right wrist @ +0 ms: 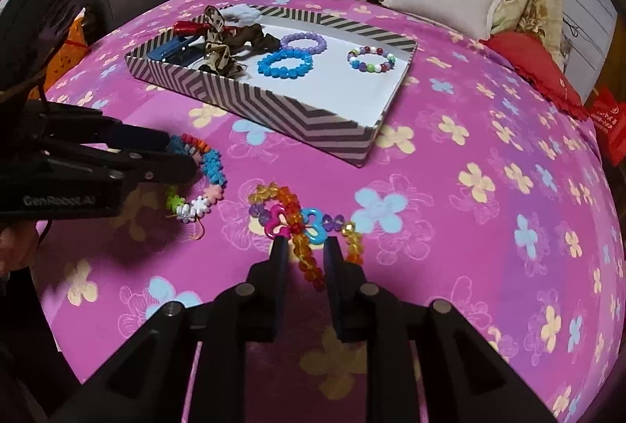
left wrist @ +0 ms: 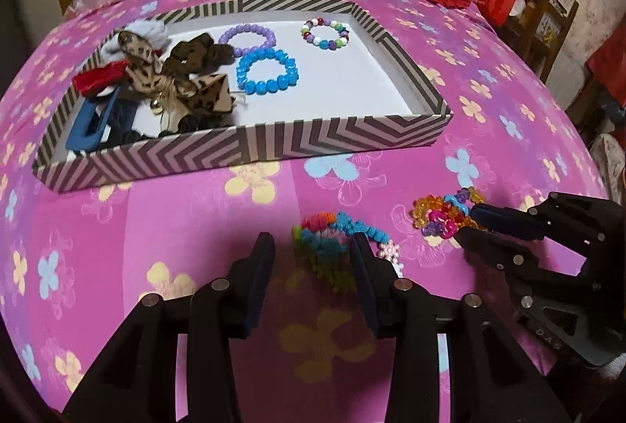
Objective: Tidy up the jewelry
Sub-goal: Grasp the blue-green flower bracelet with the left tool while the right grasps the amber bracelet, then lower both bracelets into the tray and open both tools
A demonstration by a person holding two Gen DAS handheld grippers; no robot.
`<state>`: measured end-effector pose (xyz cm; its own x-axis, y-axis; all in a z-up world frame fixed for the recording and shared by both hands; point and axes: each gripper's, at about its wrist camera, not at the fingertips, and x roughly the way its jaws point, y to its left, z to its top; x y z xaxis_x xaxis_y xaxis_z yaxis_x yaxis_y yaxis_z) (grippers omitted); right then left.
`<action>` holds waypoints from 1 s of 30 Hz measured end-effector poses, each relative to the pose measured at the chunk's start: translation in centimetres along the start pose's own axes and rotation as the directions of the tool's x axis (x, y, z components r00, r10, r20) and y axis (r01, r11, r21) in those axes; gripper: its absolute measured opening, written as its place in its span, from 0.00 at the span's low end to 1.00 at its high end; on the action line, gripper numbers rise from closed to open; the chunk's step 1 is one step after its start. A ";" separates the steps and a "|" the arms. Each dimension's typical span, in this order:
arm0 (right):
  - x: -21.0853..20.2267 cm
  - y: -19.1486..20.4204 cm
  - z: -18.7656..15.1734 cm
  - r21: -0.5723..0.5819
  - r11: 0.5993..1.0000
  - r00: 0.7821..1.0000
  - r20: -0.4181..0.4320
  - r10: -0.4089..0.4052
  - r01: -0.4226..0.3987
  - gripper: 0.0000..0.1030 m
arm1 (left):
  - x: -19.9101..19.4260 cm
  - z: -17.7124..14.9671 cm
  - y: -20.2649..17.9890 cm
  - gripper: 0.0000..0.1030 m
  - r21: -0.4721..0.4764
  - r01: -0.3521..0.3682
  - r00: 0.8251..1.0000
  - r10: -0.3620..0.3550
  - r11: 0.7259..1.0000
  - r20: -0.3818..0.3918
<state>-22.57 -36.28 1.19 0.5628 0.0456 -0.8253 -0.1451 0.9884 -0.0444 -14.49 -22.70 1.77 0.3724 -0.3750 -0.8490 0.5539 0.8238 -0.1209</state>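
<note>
- Left wrist view: left tongs point(left wrist: 311, 247) stand apart, straddling the flower-bead bracelet point(left wrist: 332, 239) on the pink bed cover point(left wrist: 195, 219), placed to close on it; no firm pinch shows. Striped tray point(left wrist: 242, 149) lies beyond, bracelets sorted at one end and hair pieces at the other.
- Right wrist view: right tongs point(right wrist: 305, 247) are clamped on the amber bead bracelet point(right wrist: 309, 227), apparently to carry it to the tray's bracelet end.
</note>
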 end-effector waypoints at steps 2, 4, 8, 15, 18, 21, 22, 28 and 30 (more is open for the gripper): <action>0.0 0.0 0.0 0.003 1.000 1.000 -0.001 0.013 -0.013 0.09 | 0.0 0.1 0.0 0.30 0.005 0.019 1.000 -0.019 1.000 0.008; -0.3 0.0 0.2 -0.002 1.000 1.000 0.000 0.018 -0.018 0.09 | -0.5 0.4 0.3 0.21 -0.001 0.045 0.999 -0.045 0.999 0.024; -2.2 -0.4 1.0 0.016 0.999 0.998 0.048 0.040 -0.041 0.09 | -2.5 1.4 1.0 0.20 -0.002 0.087 0.995 -0.086 0.996 0.056; -6.5 -1.3 4.1 0.030 0.997 0.984 0.161 0.072 -0.078 0.09 | -6.0 3.2 1.6 0.20 -0.002 0.111 0.988 -0.110 0.994 0.112; -7.7 -1.4 5.7 0.025 0.996 0.978 0.195 0.076 -0.083 0.09 | -7.5 4.4 1.6 0.20 0.005 0.110 0.984 -0.110 0.994 0.142; -8.8 -1.6 7.5 0.017 0.997 0.971 0.228 0.072 -0.078 0.09 | -8.7 5.7 1.4 0.20 0.018 0.093 0.980 -0.095 0.995 0.173; -9.0 -1.6 8.1 0.017 0.997 0.969 0.237 0.073 -0.080 0.09 | -9.0 6.3 1.2 0.20 0.021 0.085 0.979 -0.087 0.996 0.186; -7.6 -2.1 11.9 0.033 0.994 0.965 0.245 0.095 -0.106 0.09 | -8.2 8.7 1.1 0.20 0.005 0.054 0.979 -0.054 0.999 0.197; -6.3 -2.2 12.6 0.045 0.992 0.968 0.227 0.107 -0.120 0.09 | -7.4 9.0 1.0 0.20 -0.004 0.052 0.981 -0.051 0.999 0.189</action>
<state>-15.53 -36.96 13.57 0.7144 0.1823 -0.6756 -0.1750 0.9813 0.0798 -9.99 -22.95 12.55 0.4781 -0.4898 -0.7290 0.5697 0.8047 -0.1670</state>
